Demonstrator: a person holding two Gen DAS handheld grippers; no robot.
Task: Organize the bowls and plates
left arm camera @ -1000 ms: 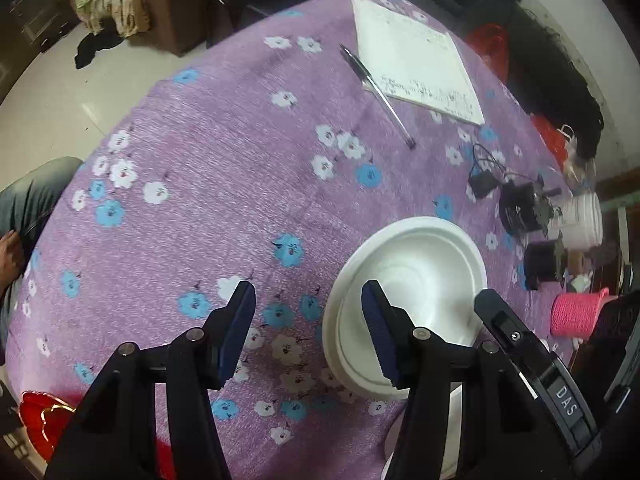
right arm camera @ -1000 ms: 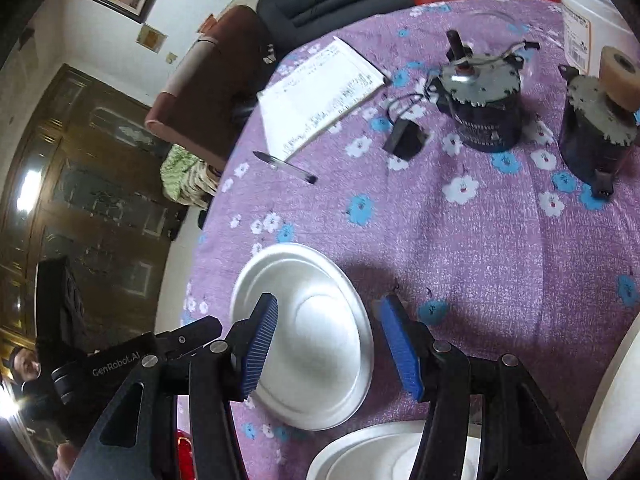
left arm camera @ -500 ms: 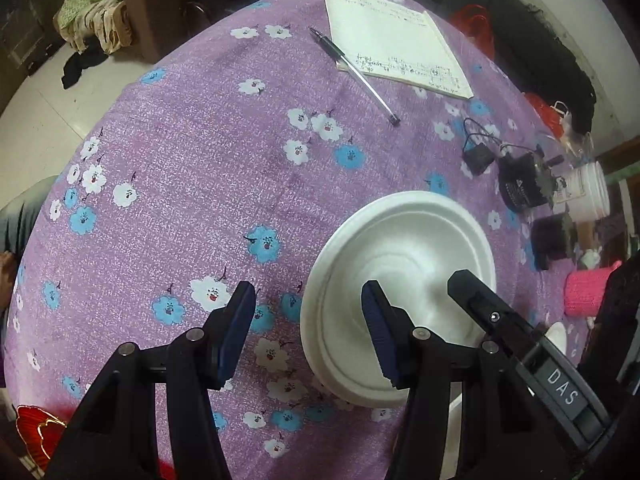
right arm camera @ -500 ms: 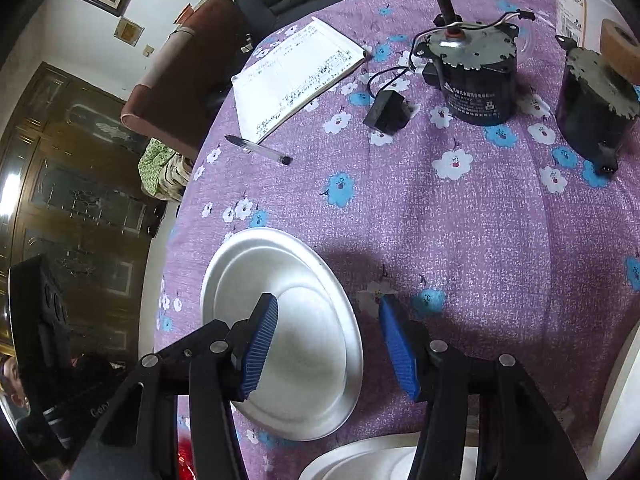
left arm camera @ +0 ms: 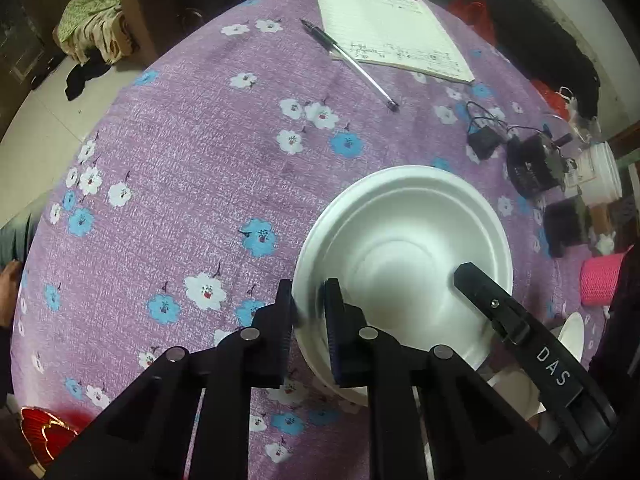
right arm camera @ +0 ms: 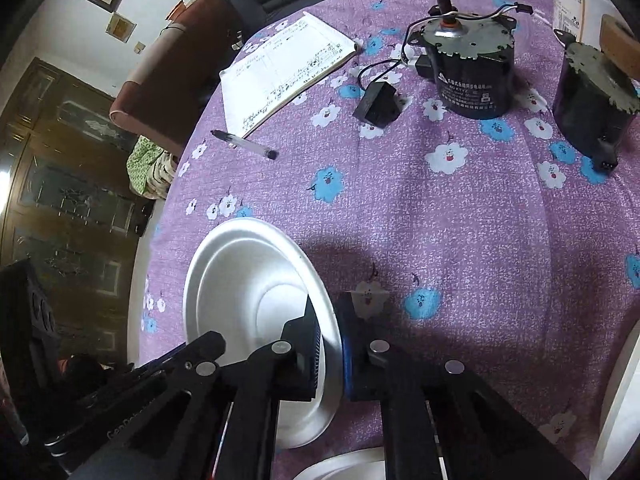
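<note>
A white foam bowl (left arm camera: 404,256) sits on the purple flowered tablecloth (left arm camera: 192,168). My left gripper (left arm camera: 308,312) is shut on the bowl's near left rim. My right gripper (right arm camera: 330,336) is shut on the opposite rim of the same bowl (right arm camera: 248,292), and its finger shows in the left wrist view (left arm camera: 500,312). Another white dish (right arm camera: 344,470) lies partly hidden under the right gripper, and one more white rim (right arm camera: 620,396) shows at the right edge.
A notebook (left arm camera: 388,36) and a pen (left arm camera: 352,64) lie at the far side. Two black motors (right arm camera: 468,68) (right arm camera: 596,100) with wires, a white tub (left arm camera: 600,172) and a pink knitted item (left arm camera: 600,284) stand to the right. A chair (right arm camera: 176,76) is beyond the table.
Both grippers have closed from open onto opposite rims of the bowl. The left gripper has shifted right toward the bowl.
</note>
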